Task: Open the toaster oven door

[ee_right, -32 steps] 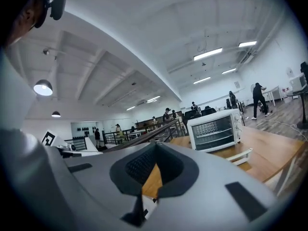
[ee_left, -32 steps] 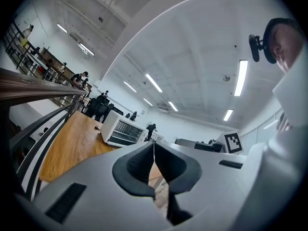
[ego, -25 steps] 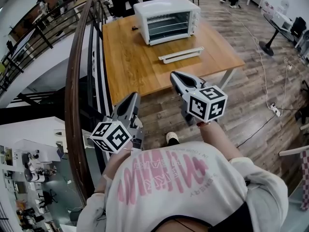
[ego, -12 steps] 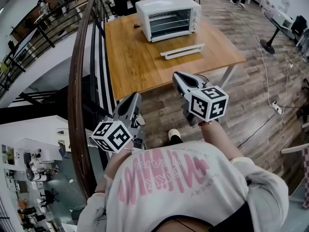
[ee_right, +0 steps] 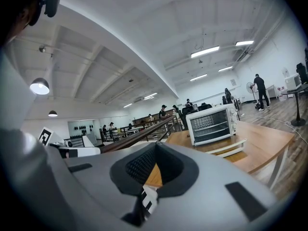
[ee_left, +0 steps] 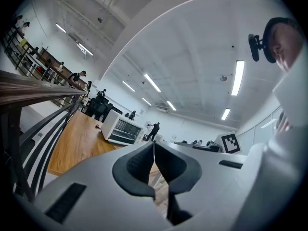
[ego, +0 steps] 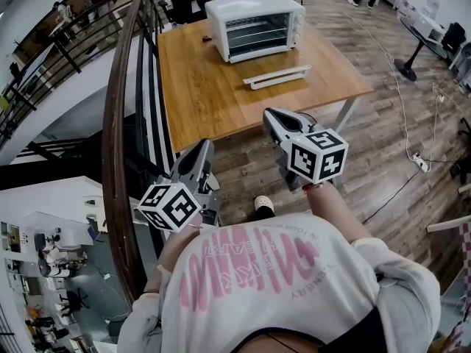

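Note:
The white toaster oven (ego: pixel 255 24) stands at the far side of the wooden table (ego: pixel 199 101), its glass front with racks facing me. It also shows in the left gripper view as the oven (ee_left: pixel 120 131) and in the right gripper view as the oven (ee_right: pixel 211 124). My left gripper (ego: pixel 204 147) hangs short of the table's near left corner, shut and empty, its jaws (ee_left: pixel 154 146) touching. My right gripper (ego: pixel 268 114) hovers at the table's near edge, far from the oven, with its jaws (ee_right: pixel 155 146) shut on nothing.
A long white piece (ego: pixel 276 77) lies flat on the table in front of the oven, apart from it. A dark curved handrail (ego: pixel 116 123) with a railing runs along the left. A floor fan (ego: pixel 407 68) and a cable (ego: pixel 412 153) are on the right. People stand far back.
Both grippers stay shut in almost the same place. The head view has shifted slightly, so the oven sits a little higher in the picture.

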Demonstrator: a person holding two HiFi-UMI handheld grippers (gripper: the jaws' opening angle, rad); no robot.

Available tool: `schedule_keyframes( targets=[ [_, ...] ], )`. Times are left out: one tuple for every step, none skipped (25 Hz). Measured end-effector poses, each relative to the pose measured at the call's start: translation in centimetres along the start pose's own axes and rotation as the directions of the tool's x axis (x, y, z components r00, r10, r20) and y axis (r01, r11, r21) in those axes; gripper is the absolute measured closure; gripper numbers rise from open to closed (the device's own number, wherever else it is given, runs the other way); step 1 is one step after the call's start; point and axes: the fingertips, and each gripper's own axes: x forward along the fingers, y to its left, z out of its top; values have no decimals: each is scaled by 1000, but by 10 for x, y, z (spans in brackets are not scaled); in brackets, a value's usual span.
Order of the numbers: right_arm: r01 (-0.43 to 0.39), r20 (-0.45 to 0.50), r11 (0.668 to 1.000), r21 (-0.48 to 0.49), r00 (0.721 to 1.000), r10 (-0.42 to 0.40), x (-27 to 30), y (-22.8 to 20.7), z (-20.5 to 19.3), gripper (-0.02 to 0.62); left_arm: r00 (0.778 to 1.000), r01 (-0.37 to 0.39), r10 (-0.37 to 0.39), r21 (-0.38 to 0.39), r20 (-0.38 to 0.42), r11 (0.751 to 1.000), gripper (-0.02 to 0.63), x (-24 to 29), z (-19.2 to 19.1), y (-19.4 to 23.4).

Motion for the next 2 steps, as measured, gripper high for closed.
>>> schedule_keyframes(
  targets=[
    [0, -2, 1000, -1, 1000, 0, 1, 0, -1, 589, 1000, 1, -1, 1, 1, 1000, 584, 0, 0, 1],
    [0, -3, 1000, -1, 1000, 0, 2, 0, -3, 589, 1000, 2, -2, 1, 1, 1000, 584, 0, -1, 3]
  ],
)
